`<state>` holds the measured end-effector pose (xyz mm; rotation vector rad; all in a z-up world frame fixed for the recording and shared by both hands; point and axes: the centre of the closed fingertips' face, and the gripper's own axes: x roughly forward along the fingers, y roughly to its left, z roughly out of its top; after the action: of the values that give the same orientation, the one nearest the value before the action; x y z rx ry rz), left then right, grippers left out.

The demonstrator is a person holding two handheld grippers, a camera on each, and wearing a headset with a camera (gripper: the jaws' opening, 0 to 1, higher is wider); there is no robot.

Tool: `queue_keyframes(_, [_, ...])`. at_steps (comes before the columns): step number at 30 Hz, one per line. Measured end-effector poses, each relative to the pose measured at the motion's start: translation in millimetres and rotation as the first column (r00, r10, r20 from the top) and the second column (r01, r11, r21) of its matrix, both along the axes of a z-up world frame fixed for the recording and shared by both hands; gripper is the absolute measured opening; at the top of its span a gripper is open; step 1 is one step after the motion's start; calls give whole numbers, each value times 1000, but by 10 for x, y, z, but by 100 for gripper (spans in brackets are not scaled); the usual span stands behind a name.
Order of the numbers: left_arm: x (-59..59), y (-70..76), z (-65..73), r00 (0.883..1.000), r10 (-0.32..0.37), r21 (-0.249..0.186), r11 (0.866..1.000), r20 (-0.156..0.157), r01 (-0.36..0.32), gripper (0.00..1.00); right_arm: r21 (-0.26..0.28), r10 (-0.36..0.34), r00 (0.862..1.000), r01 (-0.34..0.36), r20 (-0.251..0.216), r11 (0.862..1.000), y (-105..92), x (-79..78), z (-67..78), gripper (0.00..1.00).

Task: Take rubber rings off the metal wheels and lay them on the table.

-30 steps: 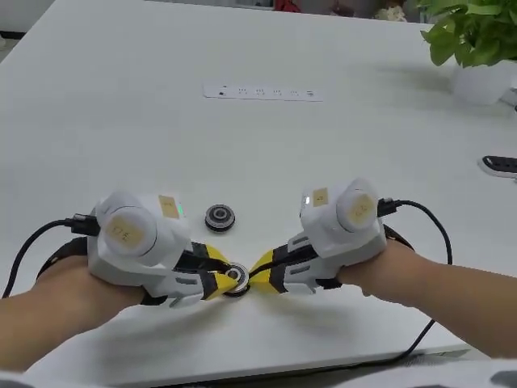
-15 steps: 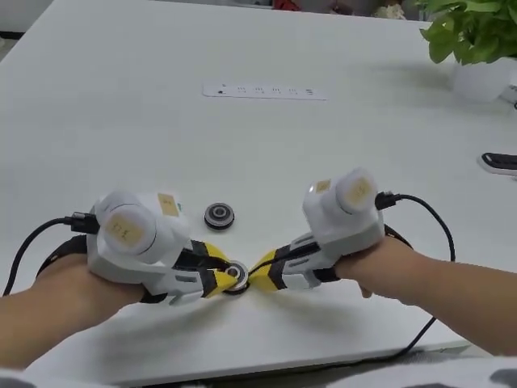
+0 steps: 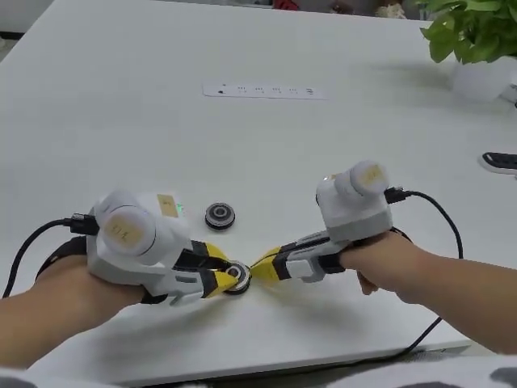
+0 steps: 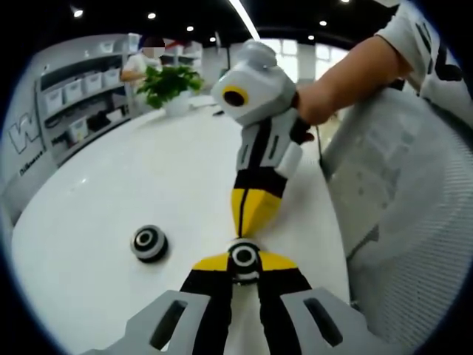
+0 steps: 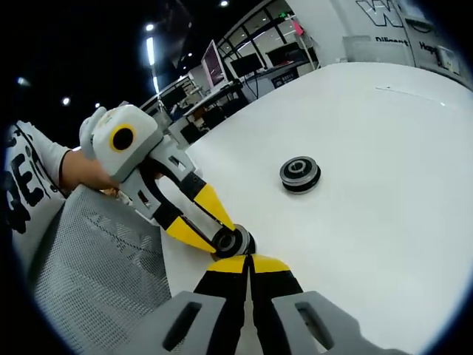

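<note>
1. Held wheel. Nearest the person, at the front edge of the table [image 3: 266, 339], the left gripper [image 3: 222, 276] is clenched on a small metal wheel [image 3: 237, 276]. In the left gripper view its two yellow tips sit on opposite sides of the wheel. A dark rubber ring [image 4: 244, 271] shows around the bright hub, so this ring is judged not yet removed.

2. Right gripper [image 3: 265, 265]. Its jaws are pressed together to a point that touches the rim of the held wheel from the opposite side. Whether the tips nip the edge of the ring cannot be told.

3. Second wheel [image 3: 220, 216]. It lies flat on the table just beyond the grippers and apart from both, with its black band in place.

4. Far field. A white power strip [image 3: 262, 91] lies well beyond, and a potted plant [image 3: 468, 32] stands at the far right corner.

5. Progress. No loose ring is seen on the table. Judged status: early stage, first ring being worked, second wheel untouched, both rings left to lay down
</note>
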<state>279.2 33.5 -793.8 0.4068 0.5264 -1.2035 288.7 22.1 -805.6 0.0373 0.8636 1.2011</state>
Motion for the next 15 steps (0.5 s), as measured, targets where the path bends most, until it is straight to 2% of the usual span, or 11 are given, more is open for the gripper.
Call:
queue_keyframes(2, [1,0,-1,1000,0,1,1000,0,0,13,18,-7,1000,8,-13,1000,18,-3,24,0])
queue_keyframes(3, [1,0,-1,1000,0,1,1000,1,0,13,47,-22,999,23,-31,999,38,5,65,0])
queue_keyframes(9, [0,1,-3,1000,1,8,1000,4,-1,13,75,-37,997,42,-66,996,48,-9,89,0])
queue_keyframes(15, [-6,0,-1,1000,2,21,1000,5,-2,12,74,-31,998,35,-56,997,56,-14,100,0])
